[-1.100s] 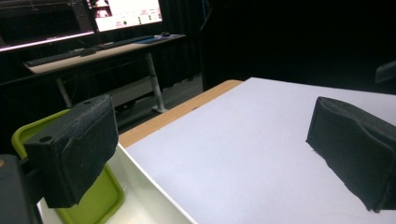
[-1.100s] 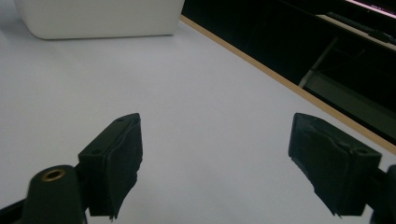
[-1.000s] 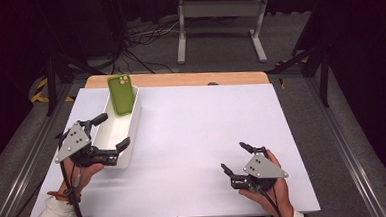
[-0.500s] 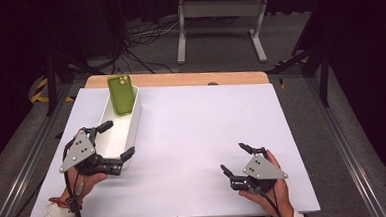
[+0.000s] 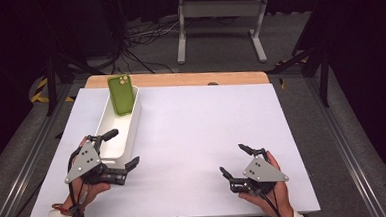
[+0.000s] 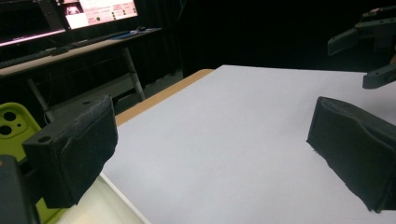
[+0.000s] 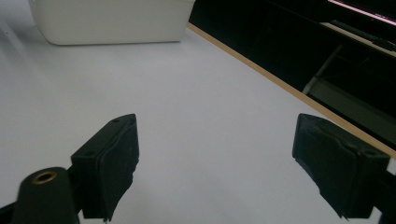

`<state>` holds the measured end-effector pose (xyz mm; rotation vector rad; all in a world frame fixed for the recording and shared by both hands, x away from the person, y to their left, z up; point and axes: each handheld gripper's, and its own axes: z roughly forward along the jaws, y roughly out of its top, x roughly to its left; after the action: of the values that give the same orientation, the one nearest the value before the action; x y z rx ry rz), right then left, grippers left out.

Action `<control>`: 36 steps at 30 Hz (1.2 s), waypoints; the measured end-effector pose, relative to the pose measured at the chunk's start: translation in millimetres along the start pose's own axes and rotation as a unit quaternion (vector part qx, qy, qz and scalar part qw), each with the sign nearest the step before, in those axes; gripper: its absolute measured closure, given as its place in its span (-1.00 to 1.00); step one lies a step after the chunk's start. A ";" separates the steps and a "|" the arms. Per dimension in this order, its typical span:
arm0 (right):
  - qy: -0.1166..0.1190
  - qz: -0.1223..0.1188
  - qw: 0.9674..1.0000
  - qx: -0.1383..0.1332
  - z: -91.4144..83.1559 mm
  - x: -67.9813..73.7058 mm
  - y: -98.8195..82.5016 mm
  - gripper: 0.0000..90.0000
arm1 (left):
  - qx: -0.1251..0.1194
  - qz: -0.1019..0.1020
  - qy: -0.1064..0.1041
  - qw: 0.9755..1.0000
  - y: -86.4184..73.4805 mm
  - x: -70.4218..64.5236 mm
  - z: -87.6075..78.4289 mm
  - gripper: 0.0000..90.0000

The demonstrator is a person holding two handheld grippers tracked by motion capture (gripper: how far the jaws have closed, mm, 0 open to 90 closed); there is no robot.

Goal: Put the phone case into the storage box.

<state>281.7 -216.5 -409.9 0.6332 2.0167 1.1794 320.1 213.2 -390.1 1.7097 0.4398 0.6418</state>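
Note:
A white oblong bin (image 5: pixel 128 126) stands on the left of the white table (image 5: pixel 197 123). A green phone (image 5: pixel 121 94) leans upright against its far end, camera lenses at the top. My left gripper (image 5: pixel 123 147) is open at the bin's near end, one jaw over the bin, the other over the table by the near right corner. In the left gripper view the left gripper (image 6: pixel 210 154) has the bin's rim (image 6: pixel 107 205) low between its jaws and the phone (image 6: pixel 9 126) at far left. My right gripper (image 5: pixel 233 159) is open and empty near the front right; the right gripper (image 7: pixel 219 163) faces the bin (image 7: pixel 112 21).
A wooden strip (image 5: pixel 179 79) edges the table's far side. Beyond it stand a grey metal stand (image 5: pixel 219 17) and floor cables. The other gripper (image 6: pixel 373 46) shows far off in the left gripper view. A desk with a lit screen (image 6: pixel 93 11) is behind.
My left gripper has drawn back toward the near edge and slightly right, from beside the bin's middle to its near end. The right gripper has stayed put.

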 end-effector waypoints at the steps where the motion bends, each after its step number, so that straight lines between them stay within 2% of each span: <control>1: 0.002 0.001 1.000 -0.003 -0.3 0.1 -0.1 -0.66 | 0.000 0.000 0.000 1.000 0.0 0.0 0.0 -0.94; 7: 0.006 0.002 1.000 -0.012 -1.2 2.0 0.9 -0.71 | 0.008 -0.002 -0.008 1.000 -7.4 -6.9 -3.0 -0.94; 12: 0.006 0.008 1.000 -0.021 -3.0 2.5 1.9 -0.72 | 0.015 0.008 -0.003 1.000 -14.8 -12.8 -5.7 -0.94; 15: 0.001 0.010 1.000 -0.023 -3.5 2.3 2.6 -0.73 | 0.019 0.005 -0.002 1.000 -18.6 -14.9 -5.6 -0.93; 17: 0.000 0.011 1.000 -0.024 -3.6 2.4 2.6 -0.73 | 0.025 0.001 0.000 1.000 -22.8 -17.1 -4.5 -0.93; 18: 0.001 0.011 1.000 -0.025 -3.5 2.5 2.6 -0.73 | 0.030 0.008 -0.001 1.000 -25.0 -18.5 -3.7 -0.91; 24: -0.002 0.007 1.000 -0.023 -2.4 5.8 -0.1 -0.72 | 0.055 0.009 -0.017 0.998 -35.7 -28.5 -3.6 -0.88; 27: 0.001 0.003 1.000 -0.021 -1.4 9.5 -2.2 -0.72 | 0.063 0.007 -0.015 0.998 -40.4 -31.0 -5.6 -0.88; 28: 0.004 0.002 1.000 -0.022 -1.3 10.5 -2.6 -0.72 | 0.067 0.015 -0.012 0.998 -41.0 -31.5 -7.8 -0.89; 31: 0.002 -0.007 1.000 -0.021 -1.9 12.5 -2.6 -0.72 | 0.062 0.011 -0.011 0.998 -40.6 -31.5 -9.0 -0.89; 33: 0.005 -0.005 1.000 -0.024 -2.6 12.3 -2.5 -0.72 | 0.059 0.001 -0.010 0.998 -40.5 -31.0 -9.0 -0.88; 36: 0.005 -0.002 1.000 -0.025 -3.8 12.2 -3.0 -0.72 | 0.061 0.000 -0.012 0.998 -40.8 -32.1 -7.6 -0.89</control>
<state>270.9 -211.4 -415.3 0.6007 1.9894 1.2280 292.5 209.1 -434.5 1.8317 0.4695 0.6040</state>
